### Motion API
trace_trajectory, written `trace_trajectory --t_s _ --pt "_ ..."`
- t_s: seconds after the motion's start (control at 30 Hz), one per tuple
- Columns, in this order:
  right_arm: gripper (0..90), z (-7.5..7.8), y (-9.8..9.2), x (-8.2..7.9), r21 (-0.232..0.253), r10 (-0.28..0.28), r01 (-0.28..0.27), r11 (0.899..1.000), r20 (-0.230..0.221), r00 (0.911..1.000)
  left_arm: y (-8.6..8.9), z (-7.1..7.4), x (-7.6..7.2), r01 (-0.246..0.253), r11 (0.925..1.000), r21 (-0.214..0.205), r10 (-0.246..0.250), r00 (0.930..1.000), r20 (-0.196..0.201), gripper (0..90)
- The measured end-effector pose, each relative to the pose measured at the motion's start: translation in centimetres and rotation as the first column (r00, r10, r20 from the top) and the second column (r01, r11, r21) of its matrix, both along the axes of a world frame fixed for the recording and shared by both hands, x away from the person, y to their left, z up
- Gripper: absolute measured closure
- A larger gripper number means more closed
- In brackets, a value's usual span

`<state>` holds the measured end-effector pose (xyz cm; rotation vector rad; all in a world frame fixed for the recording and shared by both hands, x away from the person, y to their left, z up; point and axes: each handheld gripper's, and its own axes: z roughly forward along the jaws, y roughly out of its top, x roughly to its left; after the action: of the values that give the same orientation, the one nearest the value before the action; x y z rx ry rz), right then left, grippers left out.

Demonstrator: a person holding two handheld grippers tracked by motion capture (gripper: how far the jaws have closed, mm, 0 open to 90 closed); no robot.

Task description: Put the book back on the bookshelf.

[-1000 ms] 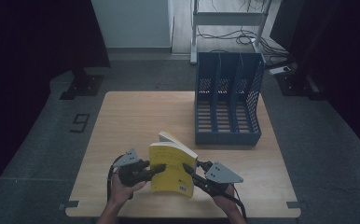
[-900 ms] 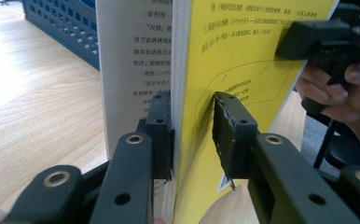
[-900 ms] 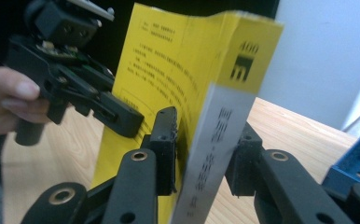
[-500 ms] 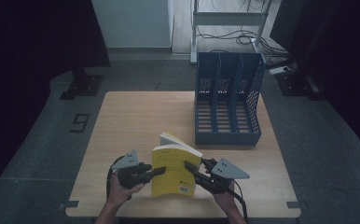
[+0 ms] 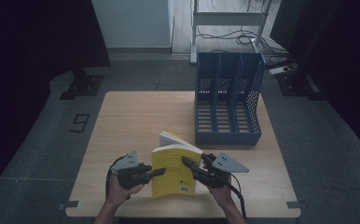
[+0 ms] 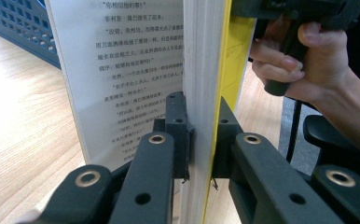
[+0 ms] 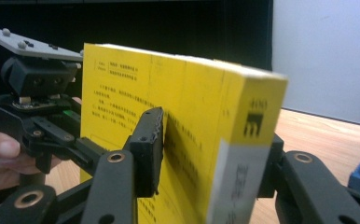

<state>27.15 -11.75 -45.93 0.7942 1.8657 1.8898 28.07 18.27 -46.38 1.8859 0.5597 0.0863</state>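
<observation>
Book held up between two tools

Seen from the high view, a yellow book (image 5: 174, 170) stood upright near the front edge of the wooden desk (image 5: 131, 121), its pages fanned a little at the top. The left tool (image 5: 155, 172) gripped the book's left edge, and the right tool (image 5: 190, 164) sat at its right edge. A blue file rack (image 5: 228, 100) stood farther back on the desk, well apart from the book.

From the left gripper view, the left tool (image 6: 201, 135) was squeezed tight on the yellow cover and a thick stack of pages. One loose page (image 6: 122, 70) with printed text stuck out to the side. A hand (image 6: 299, 60) held the other tool behind the book.

From the right gripper view, the right tool (image 7: 215, 154) had the book's spine (image 7: 241, 154) between its jaws. The jaws had just been opening. The near pad (image 7: 148, 149) stood just beside the yellow cover; I could not tell if it pressed on it.
</observation>
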Motion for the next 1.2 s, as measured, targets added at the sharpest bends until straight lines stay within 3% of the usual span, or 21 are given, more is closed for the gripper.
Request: trace_trajectory --t_s 0.1,0.27,0.47,0.53,0.67,0.7,0.8,0.9,1.07,1.2 --pt "56.0 0.4 0.4 0.8 0.004 0.058 -0.058 0.998 -0.028 0.9979 0.0 -0.1 0.0 -0.007 1.0 0.002 0.007 1.0 -0.005 81.5" --pt "60.4 0.2 1.1 1.1 -0.022 0.085 -0.086 0.996 -0.043 0.9955 0.0 -0.1 0.1 -0.013 0.9999 0.003 0.013 0.9999 -0.007 81.1" --pt "67.4 0.7 1.2 0.4 -0.076 0.076 -0.078 0.994 -0.028 0.9967 0.0 -0.1 0.2 -0.031 0.9995 0.01 0.031 0.9995 -0.009 79.4" --pt "70.6 0.9 1.3 0.1 -0.104 0.071 -0.073 0.992 -0.021 0.9972 0.0 -0.2 0.3 -0.05 0.9987 0.011 0.05 0.9987 -0.011 76.7" --pt "72.6 1.1 1.3 0.0 -0.111 0.075 -0.078 0.991 -0.025 0.9968 0.0 -0.4 0.5 -0.072 0.9974 0.009 0.072 0.9974 -0.008 68.2" --pt "73.1 1.1 1.3 0.0 -0.111 0.077 -0.079 0.991 -0.027 0.9967 -0.1 -0.5 0.6 -0.094 0.9956 0.008 0.094 0.9956 -0.007 68.2" --pt "74.3 1.3 1.6 -0.3 -0.12 0.079 -0.082 0.989 -0.027 0.9965 -0.1 -0.6 0.8 -0.138 0.9904 0.011 0.138 0.9904 -0.005 53.9" --pt "74.6 1.4 1.7 -0.4 -0.12 0.075 -0.078 0.99 -0.031 0.9967 0.2 -0.6 0.9 -0.179 0.9838 -0.004 0.179 0.9837 -0.014 48.3" --pt "74.8 1.4 1.6 -0.4 -0.102 0.064 -0.069 0.992 -0.049 0.9968 0.5 -0.5 1.0 -0.206 0.9783 -0.021 0.206 0.9785 -0.016 43.3" --pt "74.9 1.5 1.7 -0.8 -0.106 0.047 -0.05 0.993 -0.034 0.9983 0.6 -0.6 1.1 -0.215 0.9764 -0.019 0.215 0.9765 -0.018 42.0"
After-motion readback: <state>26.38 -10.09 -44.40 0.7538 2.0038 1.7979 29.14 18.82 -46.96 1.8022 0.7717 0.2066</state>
